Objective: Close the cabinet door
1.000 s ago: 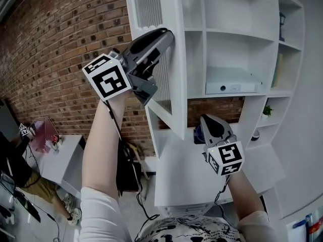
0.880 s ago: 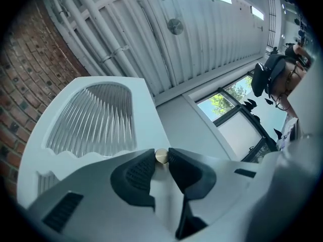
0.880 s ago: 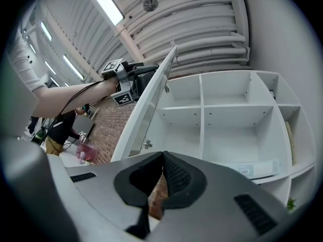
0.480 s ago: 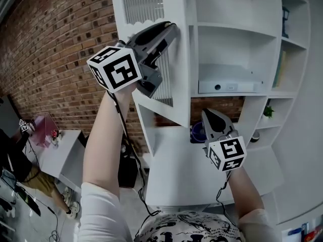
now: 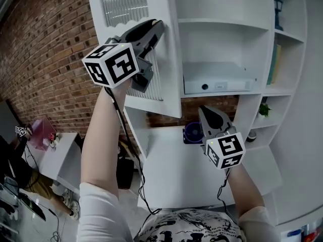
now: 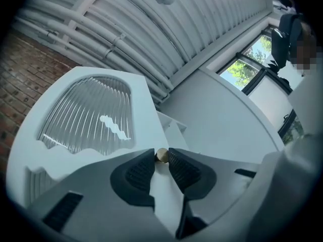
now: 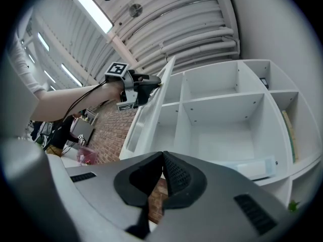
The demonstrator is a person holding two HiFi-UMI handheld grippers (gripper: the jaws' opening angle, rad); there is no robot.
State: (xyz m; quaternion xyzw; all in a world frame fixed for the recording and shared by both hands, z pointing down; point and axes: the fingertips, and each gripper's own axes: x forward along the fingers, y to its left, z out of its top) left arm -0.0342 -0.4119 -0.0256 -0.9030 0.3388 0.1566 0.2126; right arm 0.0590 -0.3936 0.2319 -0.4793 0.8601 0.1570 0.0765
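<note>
The white cabinet door (image 5: 169, 59), with a ribbed glass pane (image 5: 123, 1), stands open in front of the white shelf unit (image 5: 222, 24). My left gripper (image 5: 155, 28) is raised to the door's free edge and is shut on its small brass knob (image 6: 161, 155), which sits between the two black pads. From the right gripper view the door (image 7: 149, 110) juts out from the shelves, with the left gripper (image 7: 151, 84) at its edge. My right gripper (image 5: 206, 114) hangs lower, in front of the counter, shut with nothing between its pads (image 7: 174, 173).
A flat white box (image 5: 219, 84) lies on the middle shelf. On the white counter (image 5: 171, 175) is a dark blue pot (image 5: 192, 132), with a small plant (image 5: 263, 109) at the right. A brick wall (image 5: 45, 59) and a desk (image 5: 63, 160) are to the left.
The left gripper has carried the knob leftward in the head view, and the door has swung with it, showing more of its glass face. The right gripper shifted slightly.
</note>
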